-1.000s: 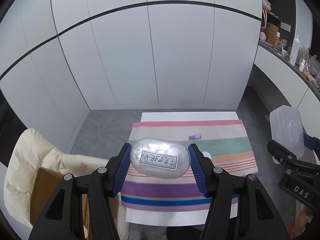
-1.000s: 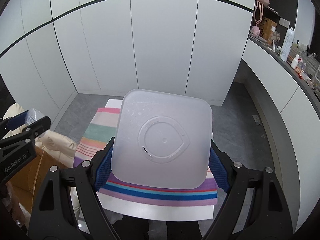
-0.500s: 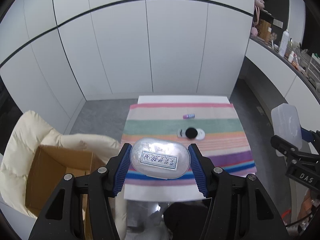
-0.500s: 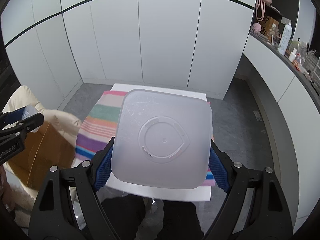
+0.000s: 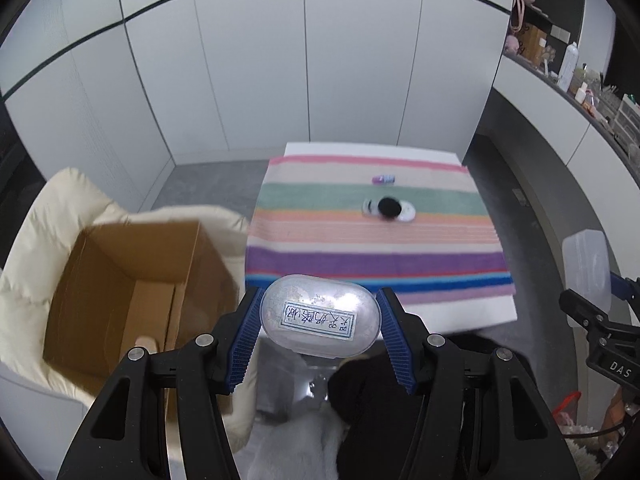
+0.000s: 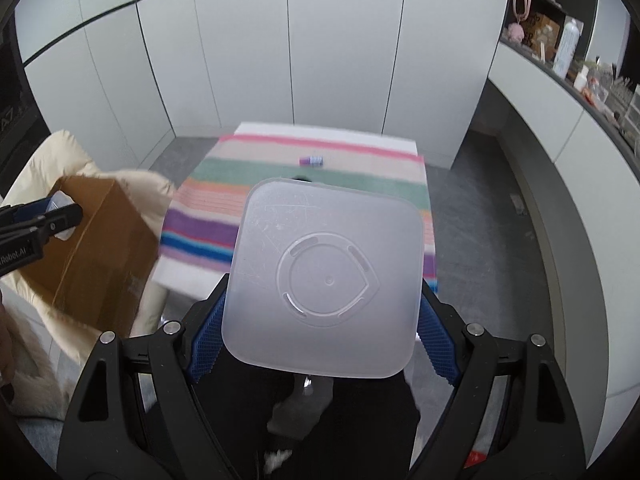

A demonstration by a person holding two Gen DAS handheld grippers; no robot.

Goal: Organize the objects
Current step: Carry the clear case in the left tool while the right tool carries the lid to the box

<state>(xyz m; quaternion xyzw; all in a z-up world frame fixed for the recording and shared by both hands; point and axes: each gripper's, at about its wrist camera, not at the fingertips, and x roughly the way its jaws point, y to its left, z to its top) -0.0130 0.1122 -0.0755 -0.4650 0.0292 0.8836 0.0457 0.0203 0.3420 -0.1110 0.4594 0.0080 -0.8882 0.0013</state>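
Observation:
My left gripper point(image 5: 319, 320) is shut on a clear oval container point(image 5: 319, 316) with a white printed label, its blue pads pressing both ends. My right gripper point(image 6: 320, 320) is shut on a frosted square plastic lid point(image 6: 326, 276), held flat between the pads. Both hang in front of the near edge of a table with a striped cloth point(image 5: 376, 240). On the cloth lie a small purple bottle point(image 5: 384, 179) and a white holder with a black round piece point(image 5: 390, 208). The lid hides most of that holder in the right wrist view, while the purple bottle point(image 6: 312, 160) shows beyond it.
An open cardboard box point(image 5: 120, 288) rests on a cream padded chair point(image 5: 52, 208) left of the table. A counter with bottles and clutter point(image 5: 576, 72) runs along the right wall. White cabinet doors point(image 5: 304, 60) stand behind the table. A person's dark legs point(image 6: 344, 420) are below.
Both grippers have drawn back from the table and sunk, still holding their objects. The table now lies farther ahead, and the cardboard box and chair have come into view at the left.

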